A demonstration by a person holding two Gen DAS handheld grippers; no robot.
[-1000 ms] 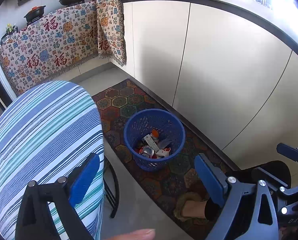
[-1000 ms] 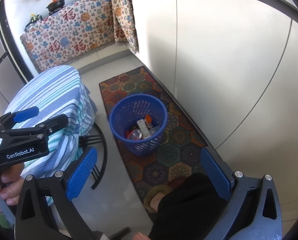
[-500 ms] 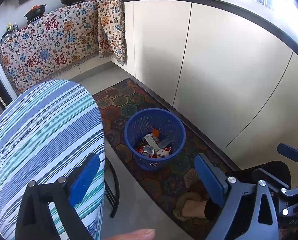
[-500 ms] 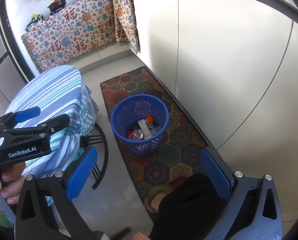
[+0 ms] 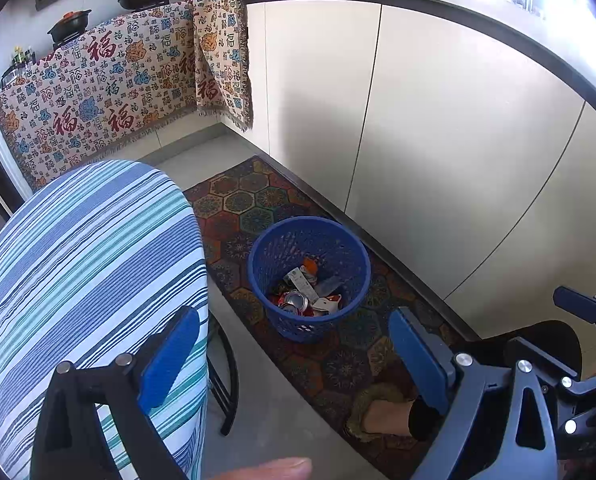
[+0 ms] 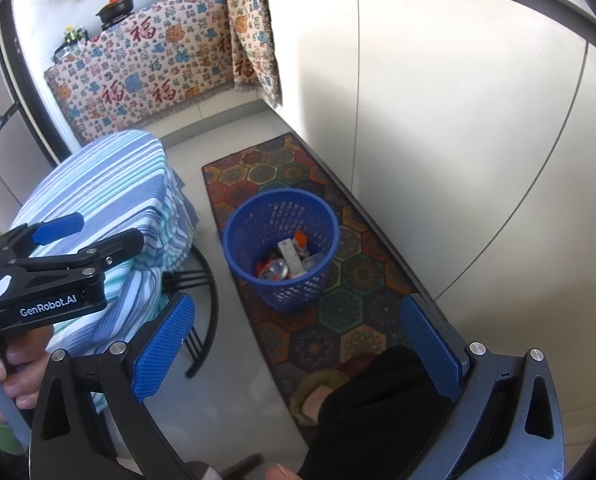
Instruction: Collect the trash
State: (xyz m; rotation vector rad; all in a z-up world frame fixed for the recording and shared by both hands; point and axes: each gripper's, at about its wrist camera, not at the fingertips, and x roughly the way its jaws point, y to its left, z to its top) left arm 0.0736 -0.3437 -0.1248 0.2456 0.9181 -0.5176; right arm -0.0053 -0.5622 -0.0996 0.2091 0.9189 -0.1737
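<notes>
A blue mesh basket (image 5: 266,280) (image 6: 285,298) stands on the patterned rug by the cabinets. In it lies trash (image 5: 302,294) (image 6: 285,260): a crushed can, a carton and wrappers. My left gripper (image 5: 293,360) hangs open over the floor just short of the basket, with nothing between its blue pads. The right gripper (image 6: 298,346) is also open and empty, above the rug on the near side of the basket. In the right wrist view the left gripper (image 6: 97,236) shows at the left, held by a hand over the striped table.
A round table under a striped cloth (image 5: 77,260) (image 6: 109,188) stands left of the basket on black legs. The rug (image 5: 249,200) (image 6: 257,164) runs along cream cabinets (image 5: 438,140). A slippered foot (image 5: 382,412) (image 6: 318,396) rests on the rug's near end.
Almost nothing differs. Both views have drifted very slightly, and both grippers stay open above the floor near the basket.
</notes>
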